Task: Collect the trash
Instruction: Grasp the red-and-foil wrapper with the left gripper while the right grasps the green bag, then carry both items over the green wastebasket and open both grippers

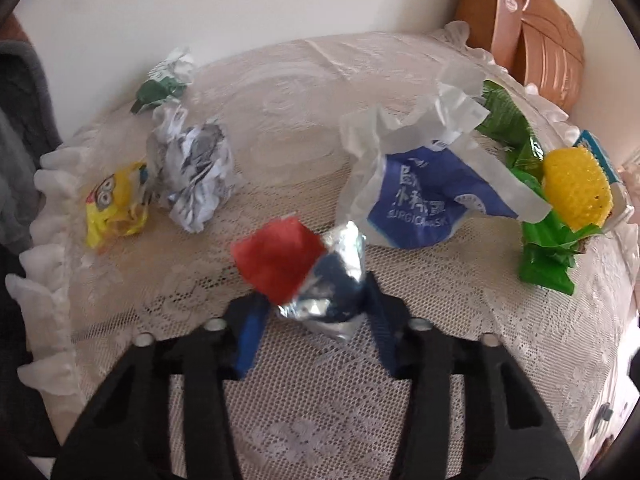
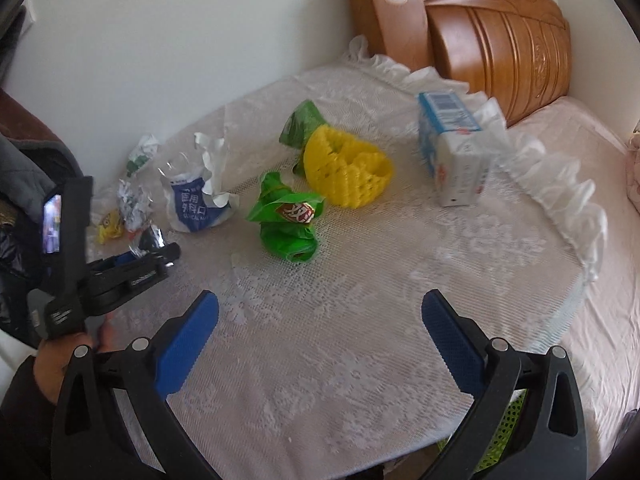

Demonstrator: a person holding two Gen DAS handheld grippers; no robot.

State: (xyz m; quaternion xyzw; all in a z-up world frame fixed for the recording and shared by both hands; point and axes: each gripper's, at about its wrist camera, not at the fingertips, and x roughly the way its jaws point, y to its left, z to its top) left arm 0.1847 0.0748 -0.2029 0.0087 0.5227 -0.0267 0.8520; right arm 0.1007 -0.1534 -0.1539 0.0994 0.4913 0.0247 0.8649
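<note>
Left gripper (image 1: 316,300) jaws clamping crumpled red-and-silver foil wrapper (image 1: 304,268) near counter (image 2: 340,340) front edge; pickup step. Right gripper (image 2: 320,344) jaws standing apart, empty. Next: lifting wrapper clear, carrying to bin.

Left hand-held gripper (image 1: 316,300) pinching red-and-foil wrapper (image 1: 304,272) on lace tablecloth (image 1: 320,400); contact seemingly firm, slightly blurred.

1. The left hand-held gripper (image 1: 316,300) has black plastic arms with triangular cut-outs, silver round pins at the joints and blue ribbed finger pads.
2. The right hand-held gripper (image 2: 320,336) is built alike: black frame, silver pins, blue textured pads.
3. At nine o'clock in the right wrist view, the left unit carries a small lit screen.
4. The person's left hand (image 2: 60,364) emerges from a dark sleeve.
</note>
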